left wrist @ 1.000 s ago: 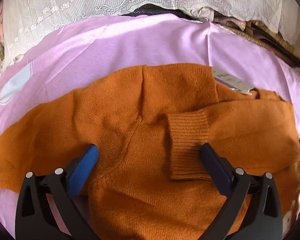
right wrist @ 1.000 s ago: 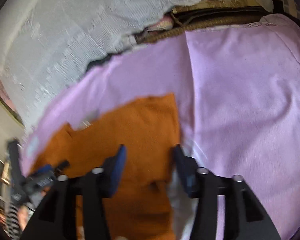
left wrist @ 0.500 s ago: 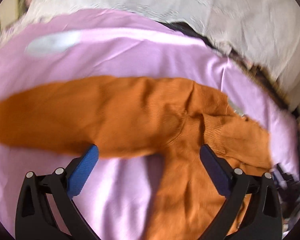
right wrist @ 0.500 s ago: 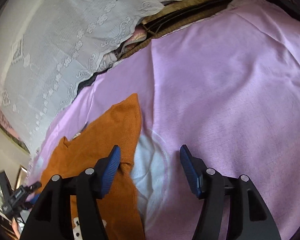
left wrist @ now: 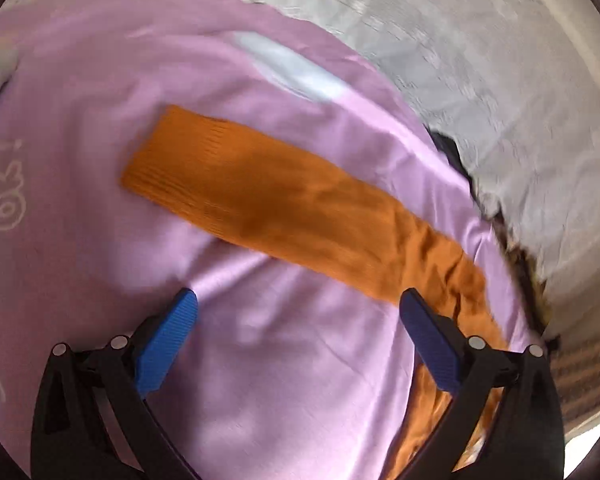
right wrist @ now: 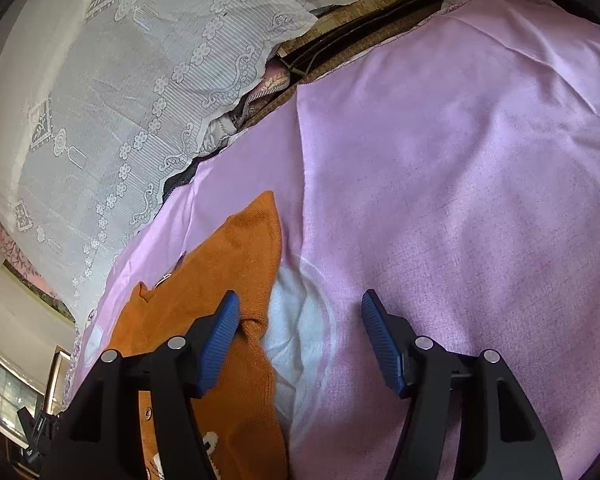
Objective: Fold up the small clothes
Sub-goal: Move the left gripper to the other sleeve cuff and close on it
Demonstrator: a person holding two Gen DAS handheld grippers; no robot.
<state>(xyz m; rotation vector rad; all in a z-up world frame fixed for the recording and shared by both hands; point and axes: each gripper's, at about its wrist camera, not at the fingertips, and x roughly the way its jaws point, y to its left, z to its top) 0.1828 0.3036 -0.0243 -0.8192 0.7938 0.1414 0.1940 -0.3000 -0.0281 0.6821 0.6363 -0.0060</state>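
Sweater (left wrist: 284, 204) flat on purple sheet (left wrist: 280, 380); outstretched sleeve's long axis runs diagonally ahead of your left hand-held gripper (left wrist: 298, 312), jaws apart, empty, nearer. Right hand-held gripper (right wrist: 298, 312) opening, sweater edge beside left pad, nothing clamped.

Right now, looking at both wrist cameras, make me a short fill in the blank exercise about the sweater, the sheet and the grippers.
1. The orange sweater lies on a sheet whose colour is ____.
2. In the left wrist view, the sweater part stretched out flat, ending in a ribbed cuff, is a ____.
3. Nothing is pinched between the pads of the left gripper, so its jaws are ____.
4. The cloth with flower patterns behind the sheet, the lace curtain, is coloured ____.

Missing words: pink; sleeve; open; white
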